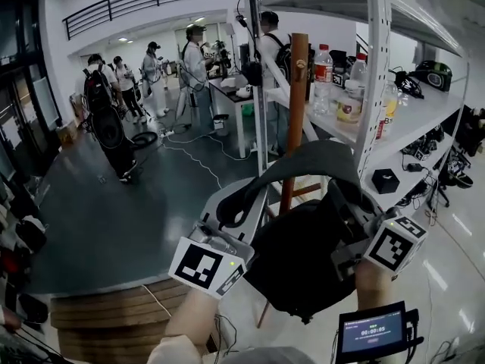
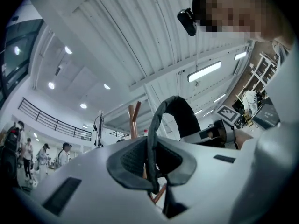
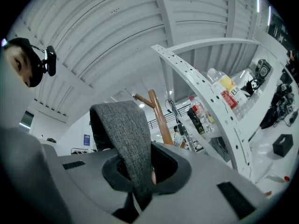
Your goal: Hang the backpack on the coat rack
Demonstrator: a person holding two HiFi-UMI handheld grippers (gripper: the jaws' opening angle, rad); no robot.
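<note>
The dark backpack (image 1: pixel 299 268) hangs between my two grippers by its grey top strap (image 1: pixel 318 158), which arches up in front of the wooden coat rack pole (image 1: pixel 295 89). My left gripper (image 1: pixel 236 207) is shut on the strap's left end and my right gripper (image 1: pixel 347 203) on its right end. In the left gripper view the strap (image 2: pixel 174 110) loops up from the left gripper (image 2: pixel 152 171), with the rack's pegs (image 2: pixel 134 120) behind it. In the right gripper view the woven strap (image 3: pixel 128 129) runs into the right gripper (image 3: pixel 140 171); the rack's forked top (image 3: pixel 158 111) stands just beyond.
A white shelf unit (image 1: pixel 375 89) with bottles (image 1: pixel 323 74) and gear stands right beside the rack. A wooden platform (image 1: pixel 114 317) lies below left. Several people (image 1: pixel 195 59) stand far back round a table (image 1: pixel 231 97). Cables (image 1: pixel 189 154) trail on the floor. A small screen (image 1: pixel 371 331) sits at bottom right.
</note>
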